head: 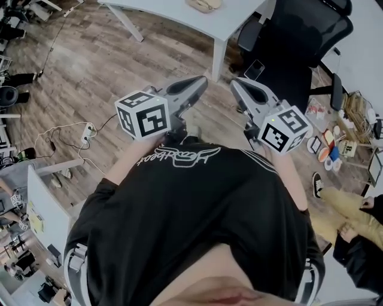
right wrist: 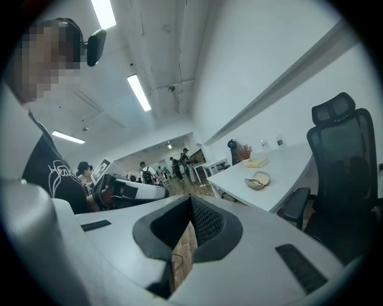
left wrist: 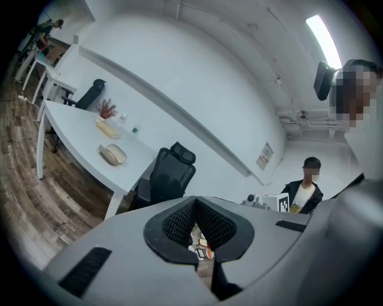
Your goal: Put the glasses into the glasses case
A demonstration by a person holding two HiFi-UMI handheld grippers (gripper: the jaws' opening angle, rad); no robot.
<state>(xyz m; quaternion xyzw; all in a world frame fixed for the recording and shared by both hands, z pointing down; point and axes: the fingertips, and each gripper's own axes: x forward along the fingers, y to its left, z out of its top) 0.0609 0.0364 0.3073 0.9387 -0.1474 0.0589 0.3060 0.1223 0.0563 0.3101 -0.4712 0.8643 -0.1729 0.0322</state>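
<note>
Well, nothing's under way yet: left gripper (head: 194, 85) and right gripper (head: 241, 88), both closed and empty, hover well short of the desk (head: 179, 15). The case (head: 203, 5) lies open on the desk. The glasses are possibly beside it, too small to tell. Next, step up and reach.

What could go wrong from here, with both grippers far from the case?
The office chair stands by the table near the open case; a reach could bump it. The left gripper and right gripper both have jaws together, so they might shove rather than grasp. Cables on the floor could trip the person.
</note>
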